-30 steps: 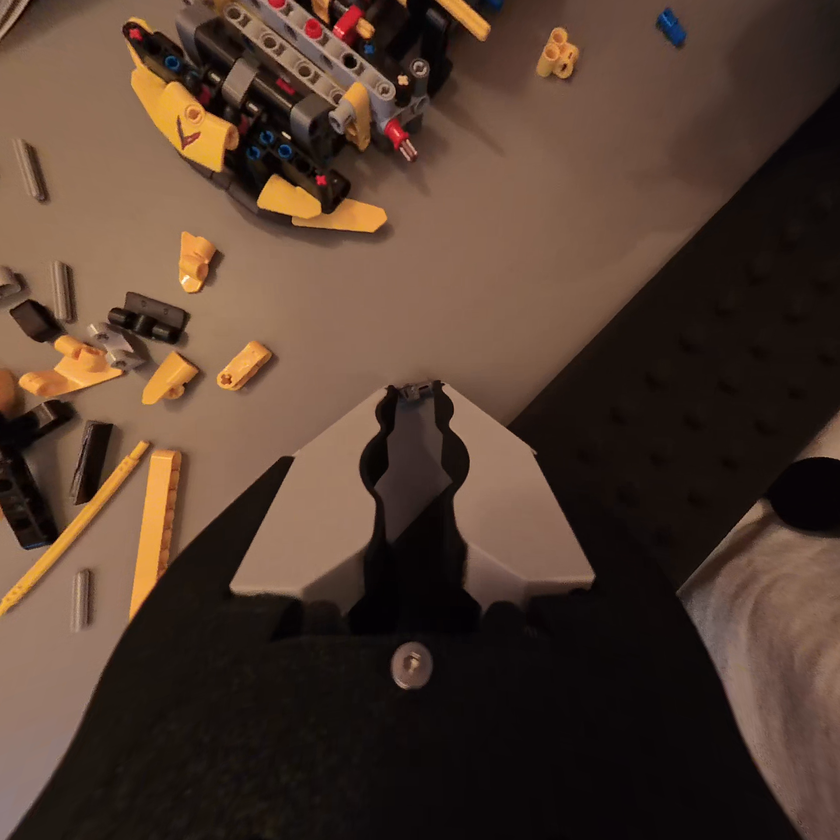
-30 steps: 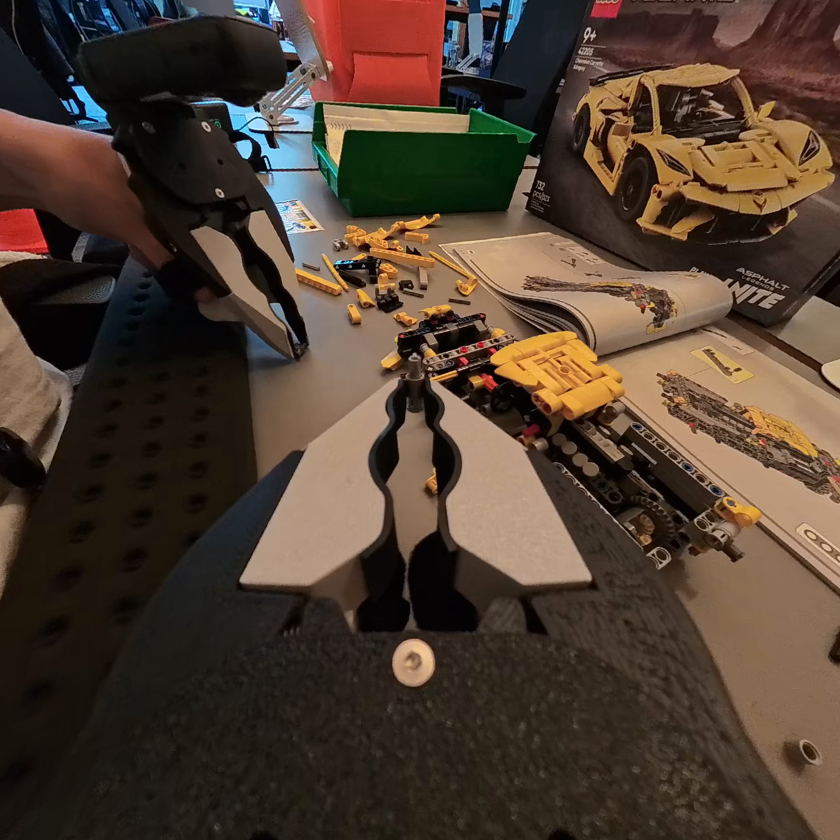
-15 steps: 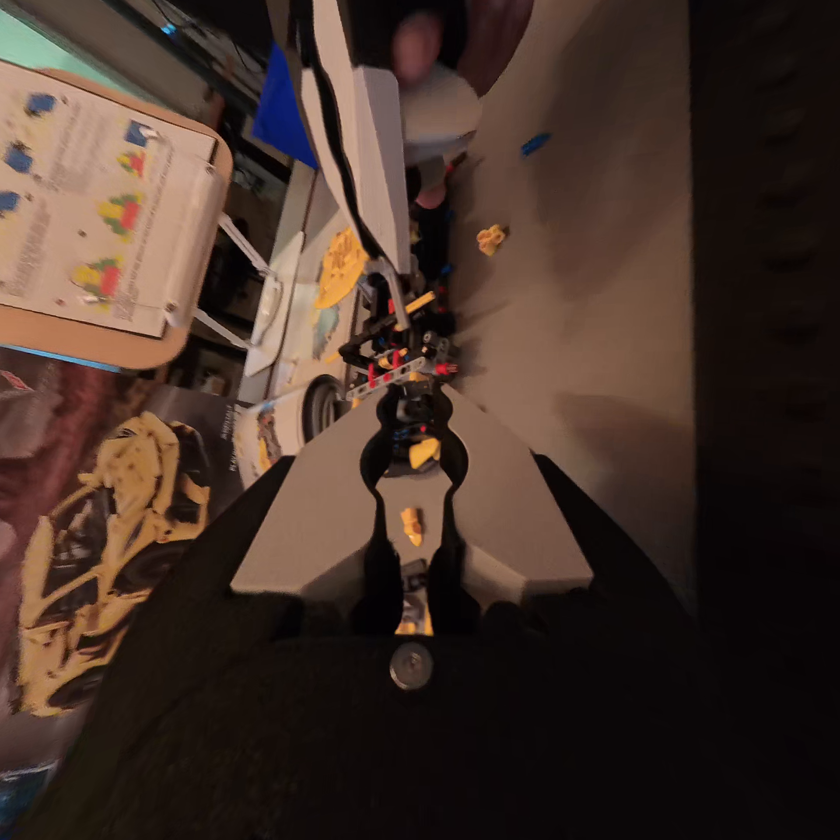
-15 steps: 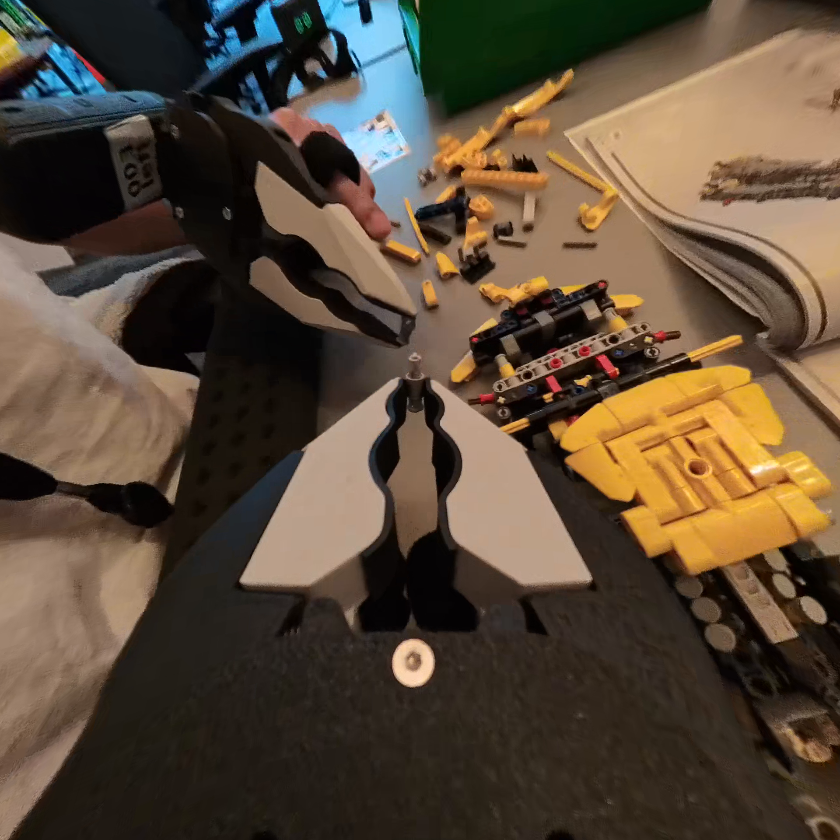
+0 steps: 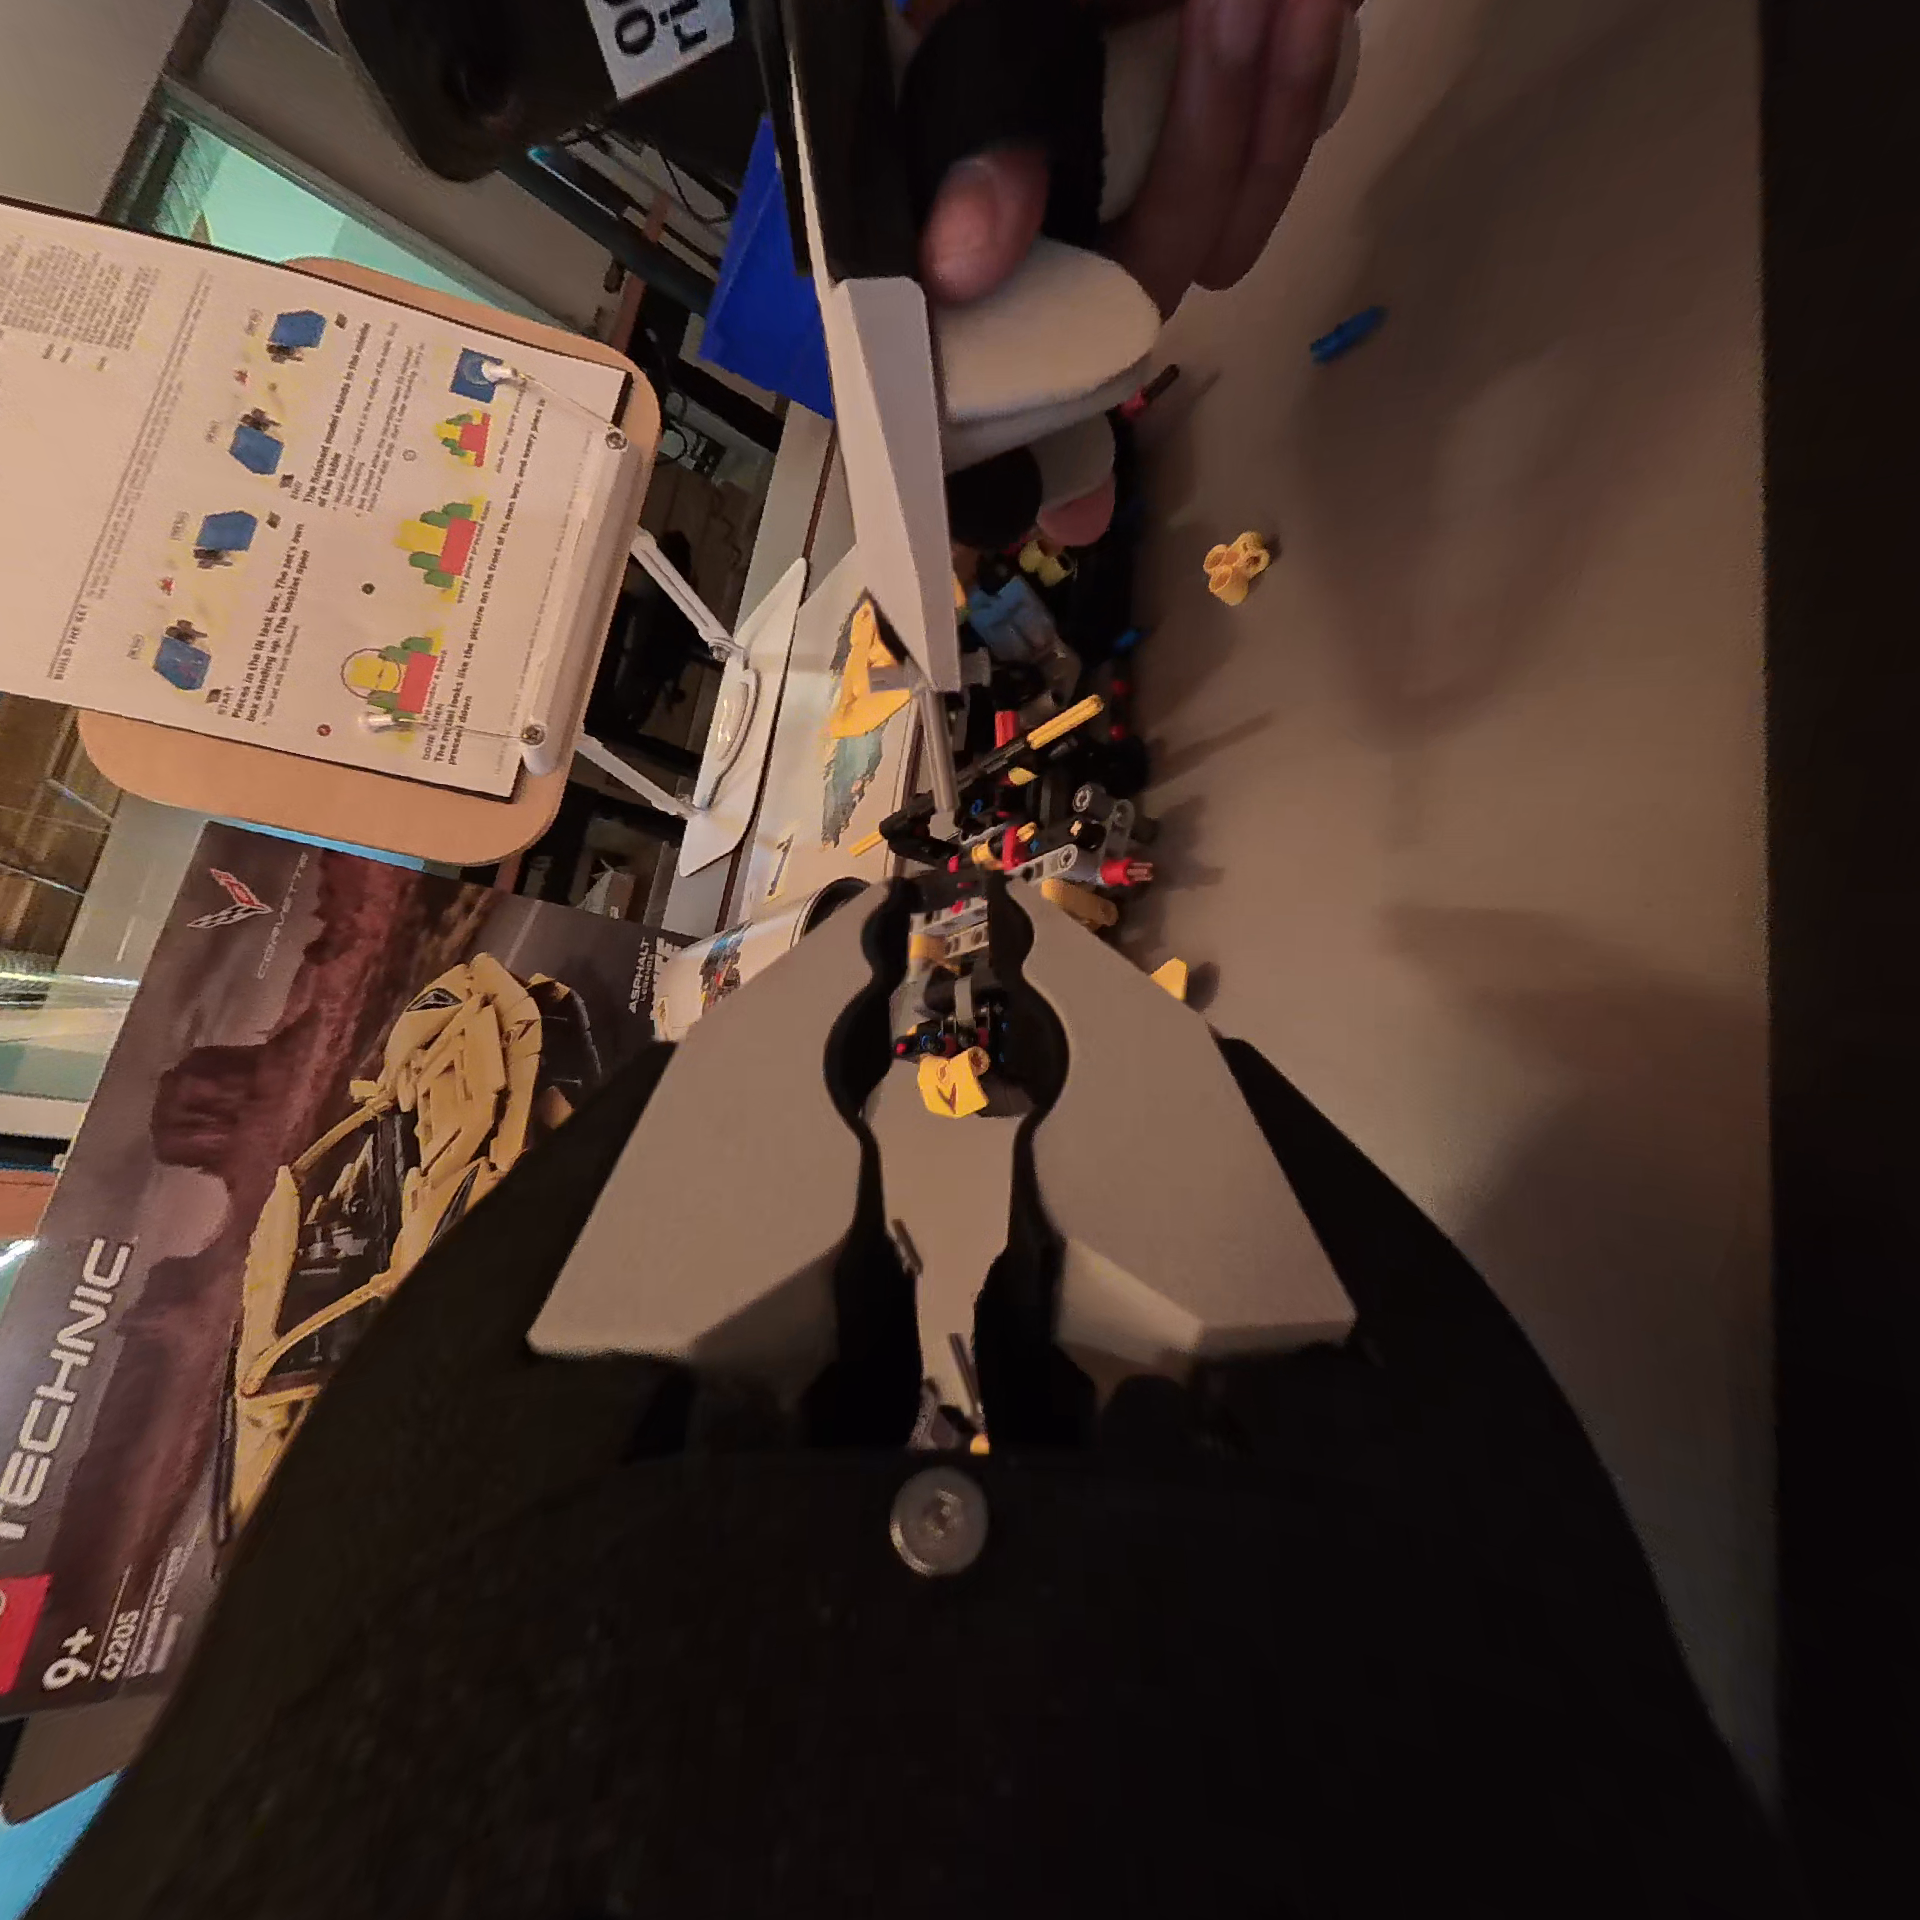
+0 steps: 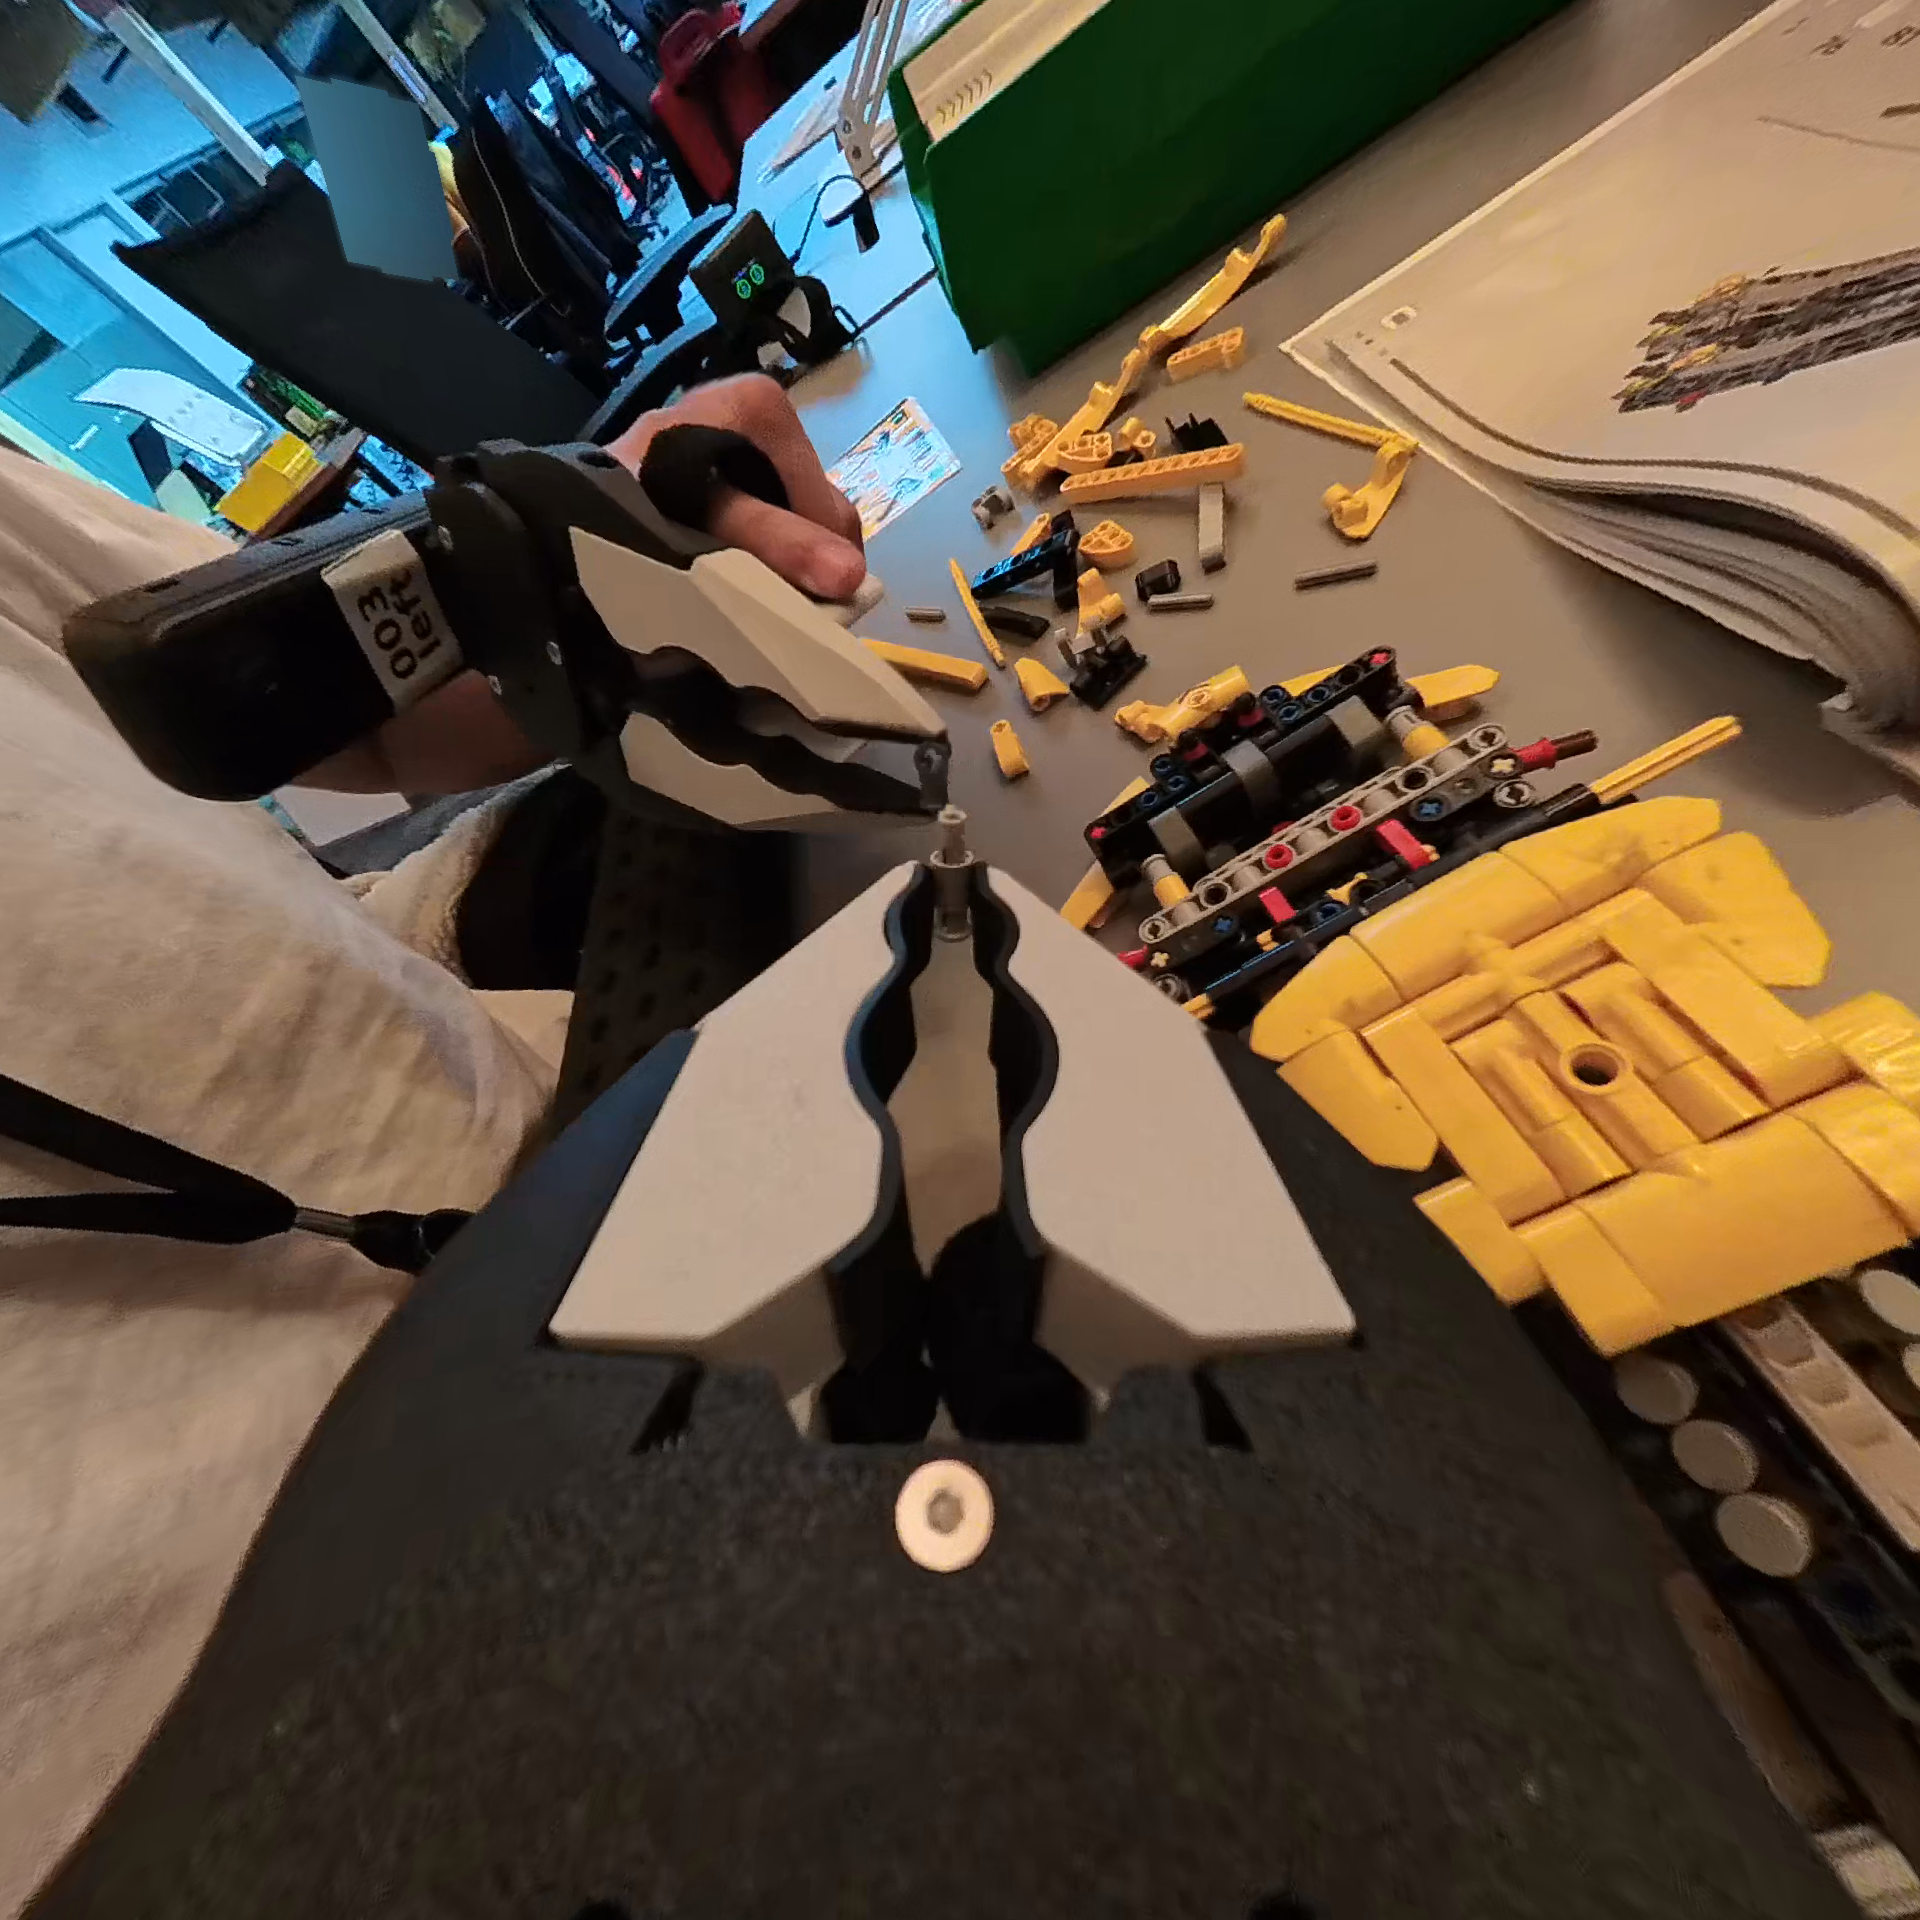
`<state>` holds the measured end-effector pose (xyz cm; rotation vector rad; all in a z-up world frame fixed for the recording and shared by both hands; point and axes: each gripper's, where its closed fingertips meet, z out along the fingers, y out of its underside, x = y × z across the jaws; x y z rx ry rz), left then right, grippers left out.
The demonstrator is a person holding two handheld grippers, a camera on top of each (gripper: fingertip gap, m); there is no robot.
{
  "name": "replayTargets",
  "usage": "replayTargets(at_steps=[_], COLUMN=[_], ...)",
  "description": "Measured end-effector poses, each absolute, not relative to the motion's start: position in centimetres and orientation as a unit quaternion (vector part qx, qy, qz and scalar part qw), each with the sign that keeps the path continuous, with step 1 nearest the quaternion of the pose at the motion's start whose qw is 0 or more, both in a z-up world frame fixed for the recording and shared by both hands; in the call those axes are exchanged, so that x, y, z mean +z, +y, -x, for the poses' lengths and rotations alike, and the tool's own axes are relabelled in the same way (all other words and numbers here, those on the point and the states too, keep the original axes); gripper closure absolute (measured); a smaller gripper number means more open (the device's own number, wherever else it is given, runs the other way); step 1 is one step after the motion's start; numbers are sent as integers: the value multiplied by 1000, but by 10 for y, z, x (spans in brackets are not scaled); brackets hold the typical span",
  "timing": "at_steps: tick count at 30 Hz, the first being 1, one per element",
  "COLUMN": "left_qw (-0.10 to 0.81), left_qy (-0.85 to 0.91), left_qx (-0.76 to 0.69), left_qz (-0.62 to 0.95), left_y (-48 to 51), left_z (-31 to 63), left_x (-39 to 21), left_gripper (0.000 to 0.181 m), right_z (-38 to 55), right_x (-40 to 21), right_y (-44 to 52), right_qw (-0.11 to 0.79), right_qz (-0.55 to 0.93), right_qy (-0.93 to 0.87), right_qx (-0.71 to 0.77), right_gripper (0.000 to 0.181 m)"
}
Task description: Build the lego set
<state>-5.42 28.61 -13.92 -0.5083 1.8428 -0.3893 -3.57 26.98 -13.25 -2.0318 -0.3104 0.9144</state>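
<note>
Both grippers point(image 6: 952, 894) point(image 6: 930, 774) pinch small pieces.

Left wrist view rolled sideways, low over table point(image 5: 1507, 727), right wrist view facing it, both sharing the model point(image 6: 1351, 821)

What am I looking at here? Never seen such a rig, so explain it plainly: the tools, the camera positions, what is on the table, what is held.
There is no robot. A person holds a two-finger gripper in each hand, and each carries a camera looking along its fingers, which gives one picture per gripper. The right gripper pinches a grey axle. The left gripper comes in from the side, pinching a small dark connector close to the axle's tip. On the grey table lie a half-built yellow and black car, loose parts, an open instruction booklet and a green bin. The set's box shows in the left view.
</note>
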Motion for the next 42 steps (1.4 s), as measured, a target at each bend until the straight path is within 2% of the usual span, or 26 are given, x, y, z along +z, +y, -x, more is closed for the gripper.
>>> replayTargets(at_steps=[5,11,15,19,29,42], left_qw=[527,508,490,472,409,382], left_qy=[789,786,792,799,822,831], left_qx=[-197,-214,-229,-245,-287,-310], left_qz=[247,281,284,281,273,261], left_y=[286,306,310,308,289,280], left_z=[58,60,58,56,54,54], left_x=[-145,-135,-128,-123,-129,-131], left_gripper=[167,166,167,167,167,167], right_z=[34,19,15,25,40,42], right_x=[-130,-114,-111,-109,-107,-120], right_y=[272,279,286,285,280,277], right_qw=[465,534,539,563,554,526], right_qz=[811,756,679,653,682,689], right_qy=[-167,-378,-485,-497,-477,-498], right_qx=[313,28,-111,-97,-8,-8], right_gripper=[175,175,175,175,175,175])
